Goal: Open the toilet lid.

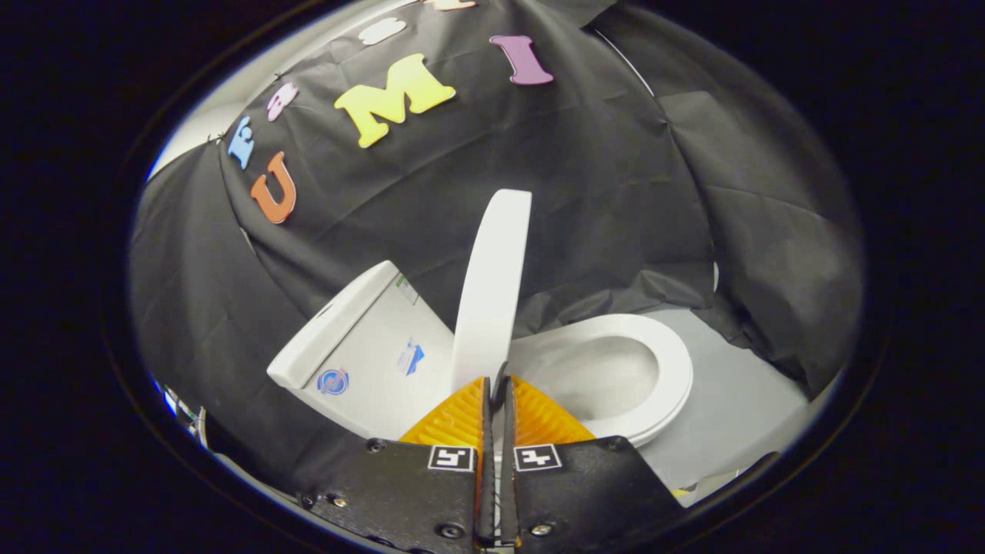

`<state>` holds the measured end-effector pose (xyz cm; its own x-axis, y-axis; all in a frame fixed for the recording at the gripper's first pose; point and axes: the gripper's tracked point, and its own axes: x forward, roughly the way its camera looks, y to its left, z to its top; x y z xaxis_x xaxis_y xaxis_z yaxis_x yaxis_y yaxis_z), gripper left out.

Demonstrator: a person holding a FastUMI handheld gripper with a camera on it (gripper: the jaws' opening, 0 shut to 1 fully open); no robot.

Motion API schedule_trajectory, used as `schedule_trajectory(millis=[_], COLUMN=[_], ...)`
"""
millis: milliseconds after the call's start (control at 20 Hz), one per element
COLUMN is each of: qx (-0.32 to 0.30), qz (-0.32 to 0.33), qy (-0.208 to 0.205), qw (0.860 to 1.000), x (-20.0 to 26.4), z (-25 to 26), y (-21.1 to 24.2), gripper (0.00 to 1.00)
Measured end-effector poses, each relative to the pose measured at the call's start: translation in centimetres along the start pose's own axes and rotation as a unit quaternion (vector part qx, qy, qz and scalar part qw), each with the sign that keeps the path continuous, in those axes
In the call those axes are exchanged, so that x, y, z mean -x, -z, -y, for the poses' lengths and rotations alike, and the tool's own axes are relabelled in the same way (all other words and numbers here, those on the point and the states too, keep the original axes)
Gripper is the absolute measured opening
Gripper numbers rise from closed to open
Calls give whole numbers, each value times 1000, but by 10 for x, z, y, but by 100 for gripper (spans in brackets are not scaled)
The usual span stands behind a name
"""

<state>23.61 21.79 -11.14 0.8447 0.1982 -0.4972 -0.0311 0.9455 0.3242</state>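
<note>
The white toilet lid point(492, 285) is raised and stands nearly upright, seen edge-on, between the tank point(362, 354) and the open seat ring point(677, 369) around the bowl point(600, 377). My gripper point(496, 388) is shut, its two fingers pressed close together with nothing held between them. The fingertips point(483, 392) lie right at the lid's nearest edge; I cannot tell whether they touch it. The bowl lies just ahead of the fingers to one side, the tank to the other.
Black cloth walls close in behind and around the toilet. A patch of grey floor point(739, 400) shows beyond the seat ring. Stickers point(333, 381) mark the tank's side.
</note>
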Motion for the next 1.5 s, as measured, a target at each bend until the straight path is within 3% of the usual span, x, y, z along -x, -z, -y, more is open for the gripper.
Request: schedule_trajectory(millis=[800, 1500], qx=[83, 126], qz=[-2, -4], qy=[-26, -22], qw=[996, 992], x=[-8, -17], z=[-89, -136], y=[-5, 5], gripper=[6, 7])
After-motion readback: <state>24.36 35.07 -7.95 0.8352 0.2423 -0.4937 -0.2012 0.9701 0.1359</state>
